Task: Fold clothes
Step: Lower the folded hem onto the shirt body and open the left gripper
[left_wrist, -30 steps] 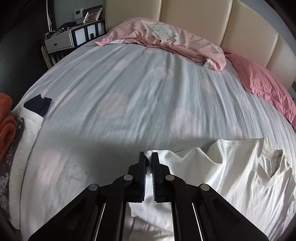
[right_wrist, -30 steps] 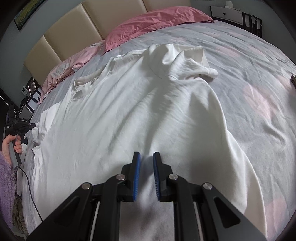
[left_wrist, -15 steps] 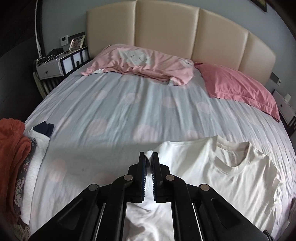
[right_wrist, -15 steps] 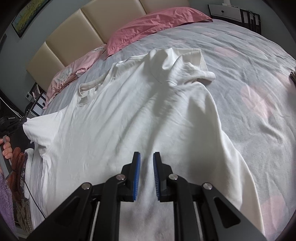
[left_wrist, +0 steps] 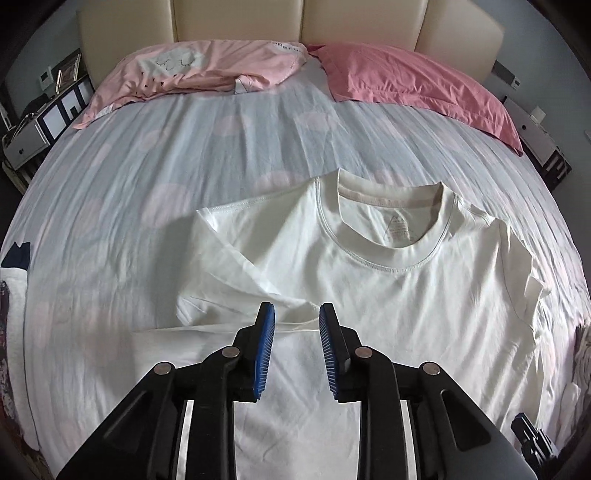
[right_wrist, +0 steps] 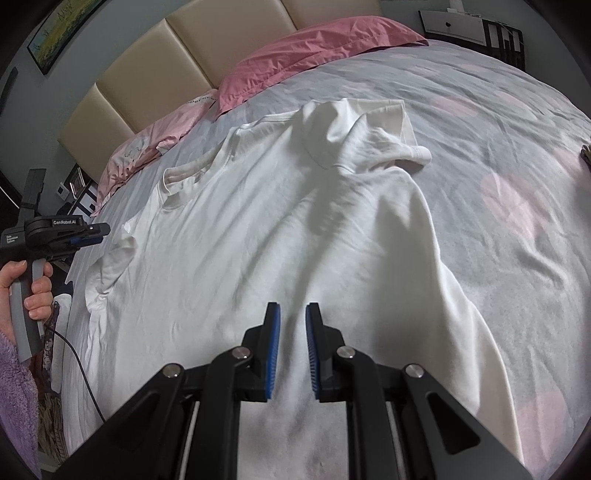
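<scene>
Your left hand-held gripper (left_wrist: 296,308) is released: its blue-padded fingers (left_wrist: 265,339) stand apart with nothing between them, hovering over the folded-in sleeve (left_wrist: 236,273) of the white T-shirt (left_wrist: 388,295). Your right hand-held gripper (right_wrist: 292,308) has its fingers parted by a narrow gap; it grasps nothing and sits over the lower body of the shirt.

The T-shirt lies face up and mostly flat on the bed (left_wrist: 147,184), on a grey sheet with pale pink spots. Its long axis runs from the hem nearest you to the collar (left_wrist: 384,229), which points toward the headboard (left_wrist: 362,22). In the left wrist view, the sleeve on the left is turned inward across the chest. In the right wrist view, the opposite sleeve (right_wrist: 369,133) is bunched and creased at the far right corner of the shirt.

In that view your left hand (right_wrist: 35,284), in a purple fleece sleeve (right_wrist: 14,387), holds the left gripper's handle at the left edge of the bed.

Beyond the collar, two pink pillows (left_wrist: 413,74) rest against the padded headboard. A nightstand (left_wrist: 33,129) stands at the left.
</scene>
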{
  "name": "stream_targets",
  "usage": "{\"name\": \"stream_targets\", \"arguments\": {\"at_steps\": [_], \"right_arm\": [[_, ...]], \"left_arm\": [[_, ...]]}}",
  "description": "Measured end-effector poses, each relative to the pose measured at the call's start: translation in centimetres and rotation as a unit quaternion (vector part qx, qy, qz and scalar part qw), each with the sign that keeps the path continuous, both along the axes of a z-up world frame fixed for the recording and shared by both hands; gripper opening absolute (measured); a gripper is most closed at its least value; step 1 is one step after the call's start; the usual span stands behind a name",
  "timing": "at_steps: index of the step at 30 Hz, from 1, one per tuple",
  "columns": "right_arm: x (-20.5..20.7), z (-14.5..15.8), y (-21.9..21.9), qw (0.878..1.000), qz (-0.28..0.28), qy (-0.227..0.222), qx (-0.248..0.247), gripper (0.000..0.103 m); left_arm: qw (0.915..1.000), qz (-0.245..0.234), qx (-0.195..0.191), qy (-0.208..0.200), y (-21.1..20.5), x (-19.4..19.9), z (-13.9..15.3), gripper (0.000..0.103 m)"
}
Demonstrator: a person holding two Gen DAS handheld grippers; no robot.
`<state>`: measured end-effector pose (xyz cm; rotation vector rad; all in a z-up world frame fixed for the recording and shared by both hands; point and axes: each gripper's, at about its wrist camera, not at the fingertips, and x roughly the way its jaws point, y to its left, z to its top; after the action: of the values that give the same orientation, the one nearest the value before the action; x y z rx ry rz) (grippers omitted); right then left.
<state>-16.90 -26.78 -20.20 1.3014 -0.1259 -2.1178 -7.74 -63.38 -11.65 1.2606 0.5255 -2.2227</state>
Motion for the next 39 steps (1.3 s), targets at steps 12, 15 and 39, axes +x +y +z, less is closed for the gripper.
{"name": "stream_targets", "arguments": {"at_steps": [12, 15, 39], "right_arm": [[0.1, 0.2, 0.0, 1.000, 0.001, -0.004, -0.004, 0.014], [0.2, 0.1, -0.1, 1.000, 0.003, -0.004, -0.002, 0.014], [0.4, -0.8, -0.5, 1.000, 0.008, -0.016, 0.017, 0.014]], "left_arm": [[0.9976, 0.042, -0.032, -0.045, -4.1, 7.3, -1.6, 0.055], [0.9970, 0.044, -0.010, -0.062, -4.7, 8.1, -4.0, 0.055], [0.9718, -0.179, -0.028, -0.151, 2.7, 8.5, -6.6, 0.021]]}}
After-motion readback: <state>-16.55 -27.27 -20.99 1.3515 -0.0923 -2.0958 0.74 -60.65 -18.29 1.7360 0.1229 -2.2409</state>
